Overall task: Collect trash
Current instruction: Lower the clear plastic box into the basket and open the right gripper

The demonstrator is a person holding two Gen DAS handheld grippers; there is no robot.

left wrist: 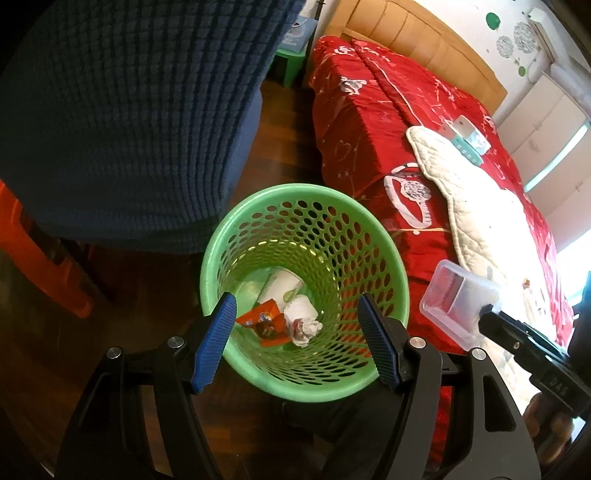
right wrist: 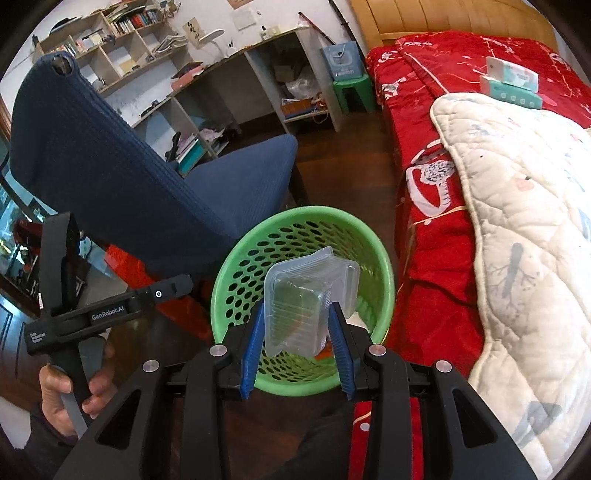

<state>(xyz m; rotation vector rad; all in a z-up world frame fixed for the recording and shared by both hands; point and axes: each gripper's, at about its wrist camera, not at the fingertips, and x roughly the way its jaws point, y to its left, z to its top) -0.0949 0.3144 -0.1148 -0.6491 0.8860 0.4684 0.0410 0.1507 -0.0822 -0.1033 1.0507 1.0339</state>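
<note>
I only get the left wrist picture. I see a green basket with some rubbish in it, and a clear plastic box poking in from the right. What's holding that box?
Observer: The right hand-held gripper, shut on the clear plastic box.
Operator: Is the box over the basket?
Observer: From the right wrist view it appears in front of the green basket opening; I cannot tell whether it is directly above.
Operator: What's behind that blue chair?
Observer: Behind the blue chair, a desk with shelves of books.
</note>
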